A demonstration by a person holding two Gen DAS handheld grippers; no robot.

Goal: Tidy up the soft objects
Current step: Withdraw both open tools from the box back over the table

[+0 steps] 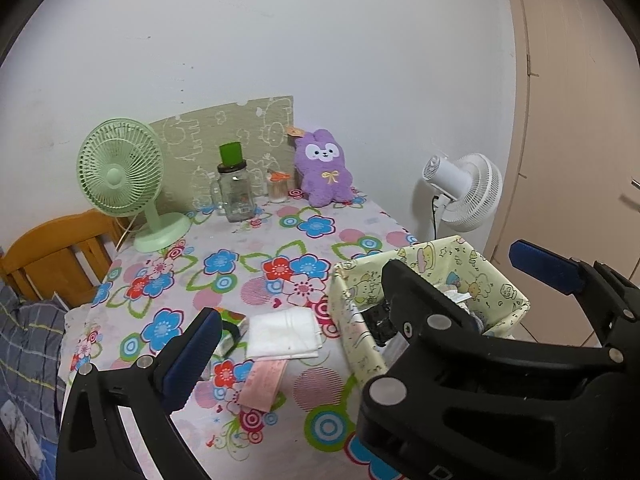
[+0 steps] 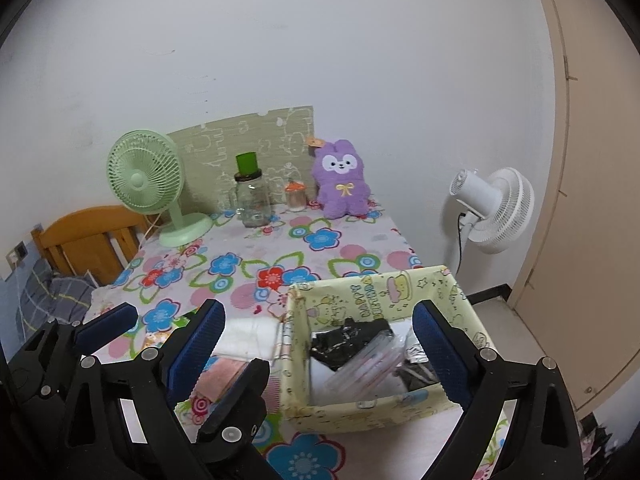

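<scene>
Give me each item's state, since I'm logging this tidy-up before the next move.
left tongs: open, empty
right tongs: open, empty
yellow storage box: open-topped, partly filled
white folded cloth: folded, flat on table
purple plush bunny: upright against wall
green desk fan: upright
glass jar: upright, lidded

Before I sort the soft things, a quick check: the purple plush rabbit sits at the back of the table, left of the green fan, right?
Not quite. The purple plush rabbit sits at the back of the table, but right of the green fan, as the right wrist view shows.
</scene>
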